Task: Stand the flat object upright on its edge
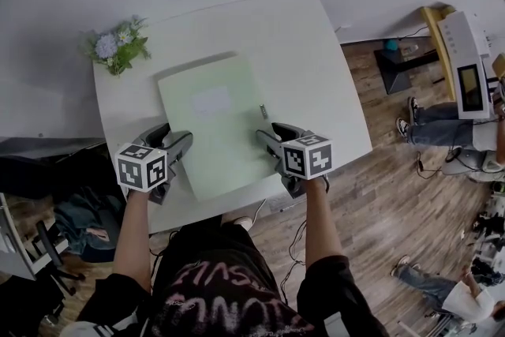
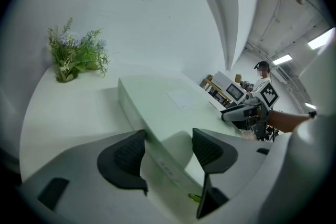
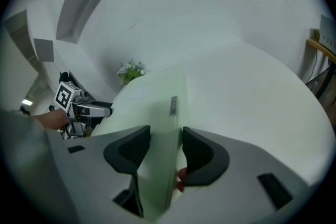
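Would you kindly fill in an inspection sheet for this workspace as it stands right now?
Surface: white table, seen from above.
Job's things: pale green folder lying flat on the table, not yet stood on its edge.
Clutter: bunch of flowers at the far left corner.
Grippers: left gripper, jaws apart astride the folder's left edge; right gripper, jaws apart astride its right edge; no firm pinch evident on either.
Cables: loose cable on the floor by the table's near edge.
Surroundings: wooden floor; a person's legs at the right; white wall behind the table.
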Available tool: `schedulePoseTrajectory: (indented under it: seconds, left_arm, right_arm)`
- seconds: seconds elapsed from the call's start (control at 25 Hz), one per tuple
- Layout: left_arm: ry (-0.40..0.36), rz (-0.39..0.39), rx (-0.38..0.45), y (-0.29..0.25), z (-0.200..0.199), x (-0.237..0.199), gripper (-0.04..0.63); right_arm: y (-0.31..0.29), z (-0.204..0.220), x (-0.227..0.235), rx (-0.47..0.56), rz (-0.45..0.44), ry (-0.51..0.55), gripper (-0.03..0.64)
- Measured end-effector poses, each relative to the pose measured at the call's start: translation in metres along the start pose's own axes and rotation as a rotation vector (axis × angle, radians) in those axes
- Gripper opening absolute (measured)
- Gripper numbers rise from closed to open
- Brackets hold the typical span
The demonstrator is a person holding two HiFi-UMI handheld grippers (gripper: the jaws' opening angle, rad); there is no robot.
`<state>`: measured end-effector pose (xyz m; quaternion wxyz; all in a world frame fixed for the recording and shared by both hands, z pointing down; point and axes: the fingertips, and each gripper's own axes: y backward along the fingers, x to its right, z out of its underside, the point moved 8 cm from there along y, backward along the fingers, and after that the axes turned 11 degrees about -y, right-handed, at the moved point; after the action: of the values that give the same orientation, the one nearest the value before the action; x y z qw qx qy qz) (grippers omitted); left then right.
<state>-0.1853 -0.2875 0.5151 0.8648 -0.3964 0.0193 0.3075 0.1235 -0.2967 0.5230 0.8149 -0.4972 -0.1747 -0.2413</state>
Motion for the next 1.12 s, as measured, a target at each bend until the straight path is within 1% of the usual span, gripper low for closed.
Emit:
schedulePoseTrajectory:
  seconds: [0.2, 0.4, 0.88, 1.12]
  left_arm:
    - [-0.018, -0.005, 0.029, 0.003, 0.000, 0.003, 0.298]
    - [-0.052, -0.018, 0.053, 0.003, -0.003, 0.004, 0.295]
    - [-0.102, -0.033, 0.101, 0.003, -0.008, 0.009, 0.291]
    - [-0.141, -0.053, 0.154, 0.006, -0.013, 0.008, 0.291]
  right_arm:
    - [0.001, 0.001, -0.003, 0.022, 0.009, 0.032, 0.201]
    - [0.002, 0.004, -0.005, 0.060, 0.018, 0.059, 0.193]
    - [0.007, 0.008, -0.002, 0.140, 0.002, 0.064, 0.193]
    - [0.008, 0.002, -0.005, 0.201, 0.004, 0.102, 0.193]
